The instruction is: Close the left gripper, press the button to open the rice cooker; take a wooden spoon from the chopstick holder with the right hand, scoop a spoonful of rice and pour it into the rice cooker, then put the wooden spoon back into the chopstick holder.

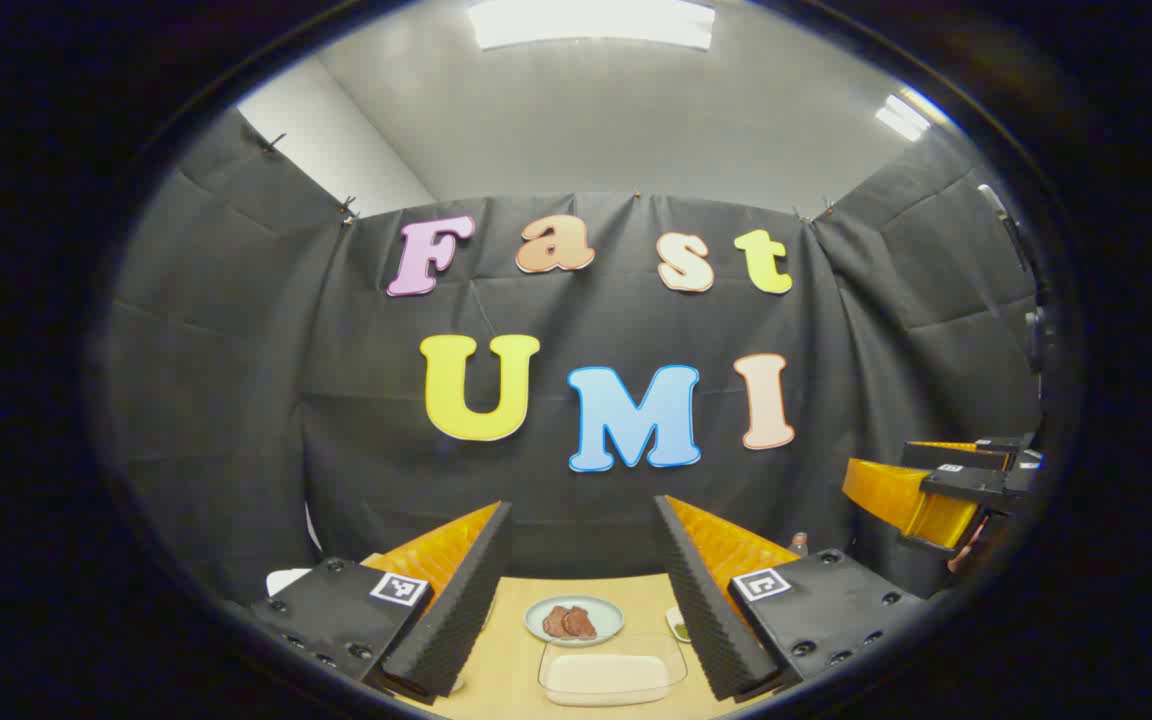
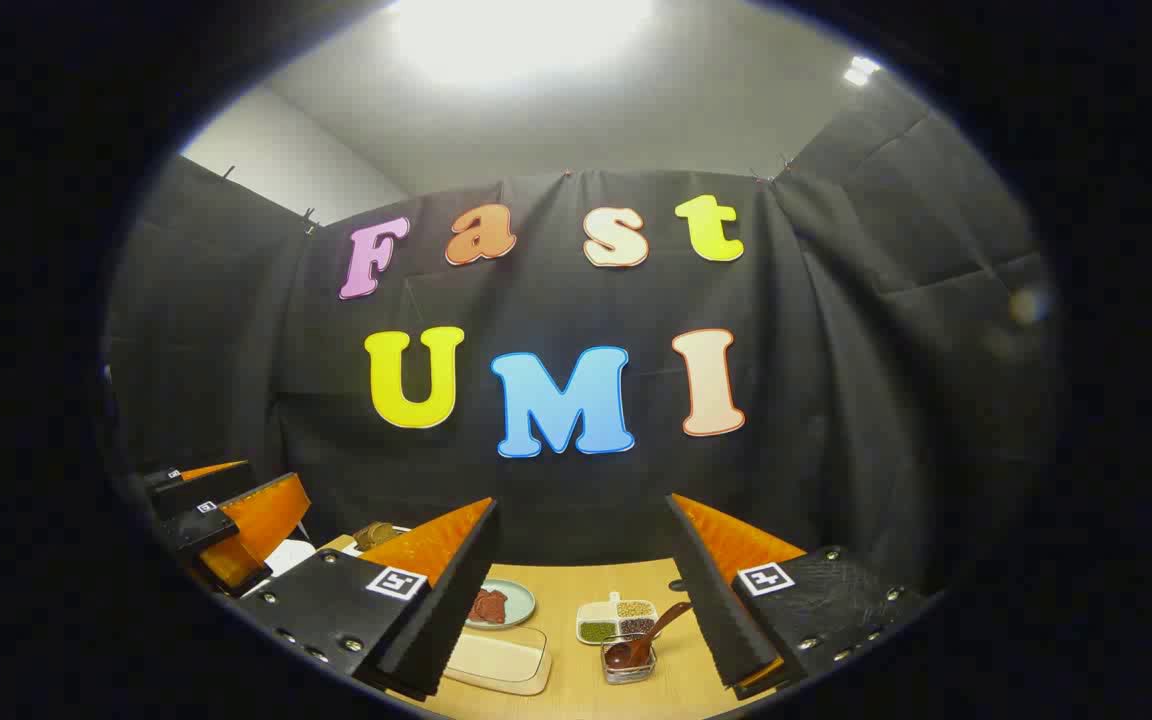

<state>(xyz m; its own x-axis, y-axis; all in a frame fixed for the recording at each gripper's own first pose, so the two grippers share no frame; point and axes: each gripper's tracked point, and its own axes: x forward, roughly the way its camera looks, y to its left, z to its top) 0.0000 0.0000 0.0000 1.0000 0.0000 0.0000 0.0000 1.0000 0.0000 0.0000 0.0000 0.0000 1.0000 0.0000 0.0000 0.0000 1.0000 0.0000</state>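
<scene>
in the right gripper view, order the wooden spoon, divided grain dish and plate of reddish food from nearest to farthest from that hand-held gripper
1. Wooden spoon, standing in a small clear holder, right of centre.
2. Divided grain dish, just behind it.
3. Plate of reddish food, back left.

Light wooden table (image 1: 516, 640) along the bottom, black cloth wall (image 1: 236, 400) behind and at both sides. Pale round plate (image 1: 574, 620) with brown-red pieces on it, near the middle of the table in the left gripper view; same plate (image 2: 502, 604) left of centre in the right gripper view. Just in front of it, clear rectangular tray (image 1: 613, 672) holding something pale and flat, also at (image 2: 498, 660). To the right of the plate, small white divided dish (image 2: 618, 620) with green, tan and dark grains in separate compartments. Bright ceiling light panel (image 1: 591, 22) overhead, white wall (image 1: 331, 150) above the cloth.
</scene>
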